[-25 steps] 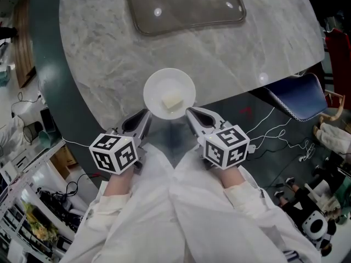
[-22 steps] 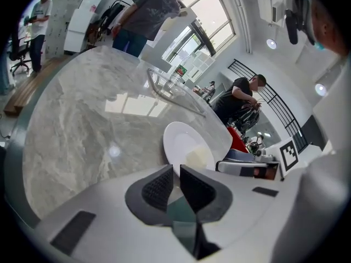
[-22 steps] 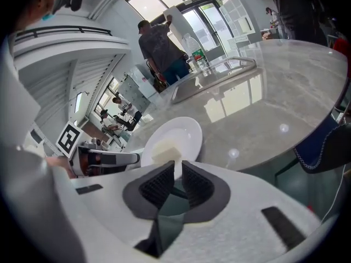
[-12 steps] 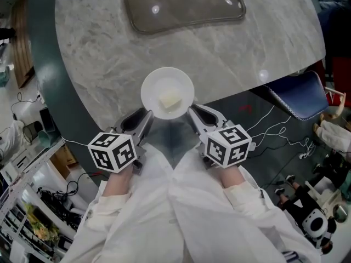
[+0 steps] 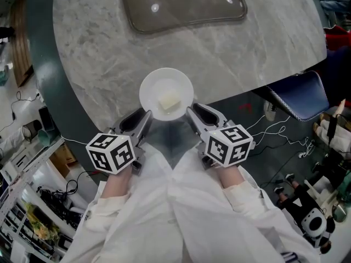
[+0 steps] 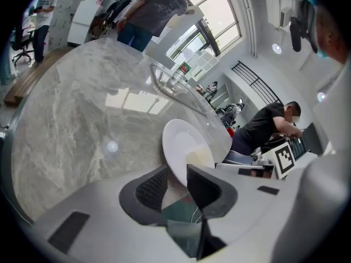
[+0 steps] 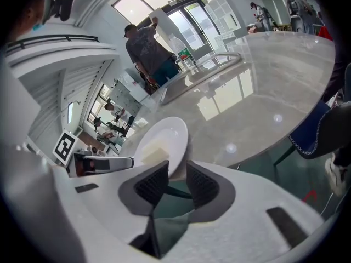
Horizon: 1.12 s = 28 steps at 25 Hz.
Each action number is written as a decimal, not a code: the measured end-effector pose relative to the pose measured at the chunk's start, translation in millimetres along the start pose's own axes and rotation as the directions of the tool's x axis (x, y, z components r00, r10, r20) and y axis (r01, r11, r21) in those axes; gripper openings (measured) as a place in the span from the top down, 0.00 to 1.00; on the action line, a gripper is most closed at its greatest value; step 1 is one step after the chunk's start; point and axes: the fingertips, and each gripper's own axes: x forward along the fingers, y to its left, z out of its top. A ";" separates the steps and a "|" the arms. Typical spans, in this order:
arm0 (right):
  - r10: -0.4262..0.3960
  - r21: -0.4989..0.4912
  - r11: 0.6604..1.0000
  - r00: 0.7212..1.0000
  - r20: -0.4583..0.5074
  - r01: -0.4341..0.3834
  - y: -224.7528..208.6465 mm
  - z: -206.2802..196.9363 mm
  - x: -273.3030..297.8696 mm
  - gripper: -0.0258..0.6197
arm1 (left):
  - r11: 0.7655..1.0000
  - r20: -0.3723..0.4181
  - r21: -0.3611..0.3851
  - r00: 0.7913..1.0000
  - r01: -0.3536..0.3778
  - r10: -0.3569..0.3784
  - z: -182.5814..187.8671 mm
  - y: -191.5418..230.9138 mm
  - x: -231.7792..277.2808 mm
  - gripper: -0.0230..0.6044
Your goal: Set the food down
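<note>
Head view: a white plate (image 5: 156, 86) is seen at the near edge of a grey marble table (image 5: 219, 53), gripped from both sides at its near rim.
Left gripper (image 5: 143, 119): its two dark jaws are closed on the plate's rim at the near left; in the left gripper view the rim is seen pinched between the pads.
Right gripper (image 5: 192, 116): its jaws are likewise clamped on the rim at the near right; in the right gripper view the rim is seen dipping between the pads.
Food (image 5: 169, 101): one pale, blocky piece is carried on the plate, slightly toward the near right of its middle.
Plate position: the far part is seen over the marble and the near rim over the table's edge; whether it rests on the top cannot be told.
Tray (image 5: 181, 1): a clear, rounded tray is placed at the far side of the table, well apart from the plate.
Chair (image 5: 299, 95): a dark blue seat is seen beside the table's right edge.
Sleeves (image 5: 170, 212): white sleeves are seen behind both grippers.
</note>
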 end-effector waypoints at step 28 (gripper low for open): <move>-0.026 -0.015 1.000 1.000 0.009 0.027 1.1 6.1 2.3 0.88 | 1.000 0.012 0.013 1.000 0.015 -0.016 7.8 -1.5 2.7 0.85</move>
